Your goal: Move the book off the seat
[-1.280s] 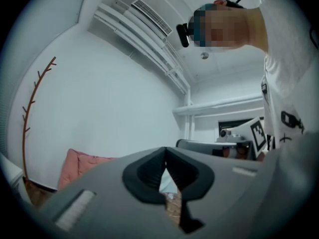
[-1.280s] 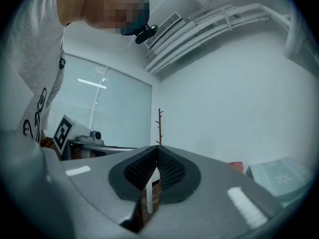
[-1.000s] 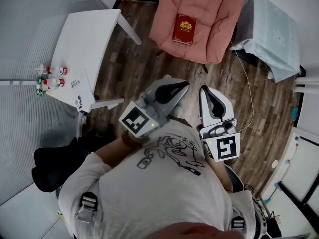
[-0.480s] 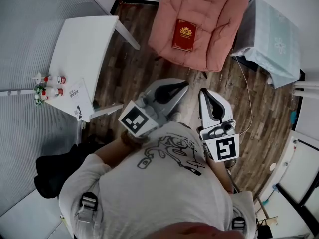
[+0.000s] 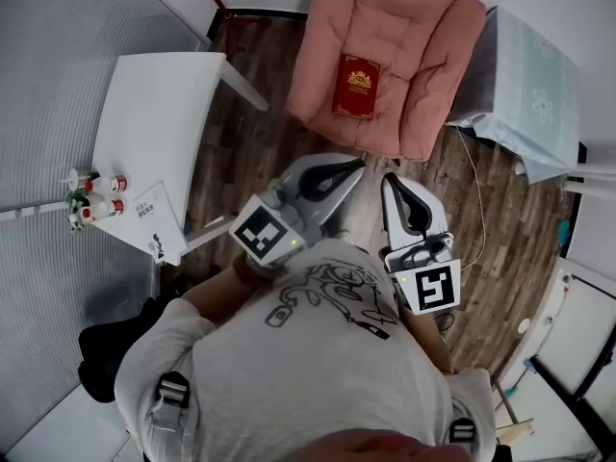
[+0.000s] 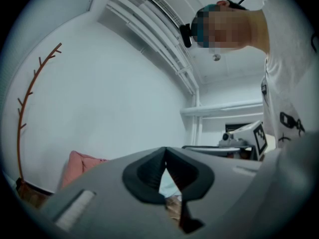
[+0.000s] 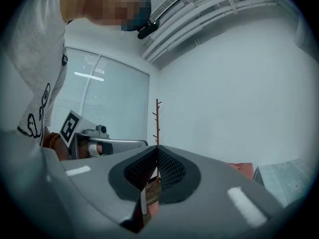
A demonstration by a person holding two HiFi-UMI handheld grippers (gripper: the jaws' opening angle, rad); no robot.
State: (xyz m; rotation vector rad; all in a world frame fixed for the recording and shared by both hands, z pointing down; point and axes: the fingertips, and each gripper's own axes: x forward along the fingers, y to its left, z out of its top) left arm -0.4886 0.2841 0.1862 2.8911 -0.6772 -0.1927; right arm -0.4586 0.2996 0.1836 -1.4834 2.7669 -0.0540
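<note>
Red book lying on the pink armchair seat.
The left gripper and right gripper are hovering well apart from it, jaws pressed together, gripping nothing.

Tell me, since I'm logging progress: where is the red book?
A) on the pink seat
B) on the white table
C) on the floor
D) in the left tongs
A: the red book lies flat on the pink seat, with nothing gripping it.
</note>
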